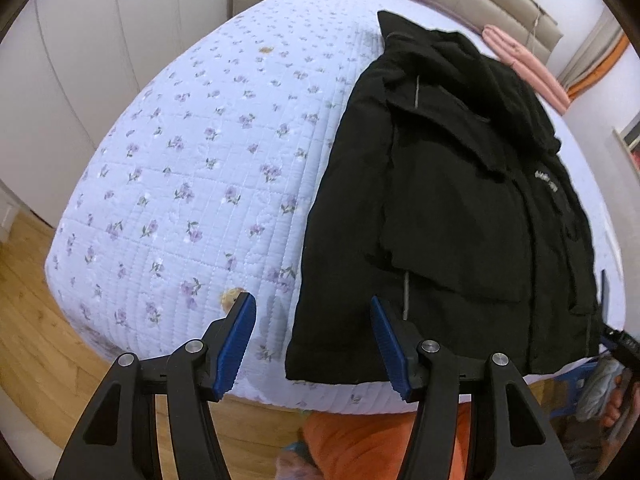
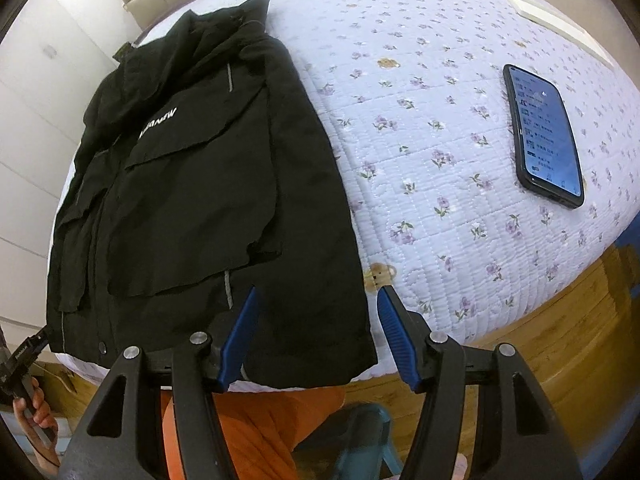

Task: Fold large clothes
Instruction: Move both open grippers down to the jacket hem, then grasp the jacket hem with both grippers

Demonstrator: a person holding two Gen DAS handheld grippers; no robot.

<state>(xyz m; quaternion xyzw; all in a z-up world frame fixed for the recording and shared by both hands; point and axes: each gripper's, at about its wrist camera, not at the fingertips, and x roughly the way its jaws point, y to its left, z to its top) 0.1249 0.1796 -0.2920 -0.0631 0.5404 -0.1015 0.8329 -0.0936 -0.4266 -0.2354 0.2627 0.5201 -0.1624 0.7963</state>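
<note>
Both tongs point steeply down over the near edge of the bed (image 1: 168, 184): left gripper (image 1: 313, 342) and right gripper (image 2: 318, 336) gape wide, holding nothing. Between them a black jacket (image 1: 448, 208) lies half-folded on the quilt; a phone (image 2: 546, 136) rests well apart.

Black jacket (image 1: 440, 208), lilac-flowered bedspread (image 1: 192, 168)

The jacket (image 2: 208, 184) is matt black cloth; the bedspread (image 2: 440, 184) is quilted, stitched cotton; the phone (image 2: 546, 136) is glossy; the floor (image 1: 36, 320) is smooth wood.
</note>
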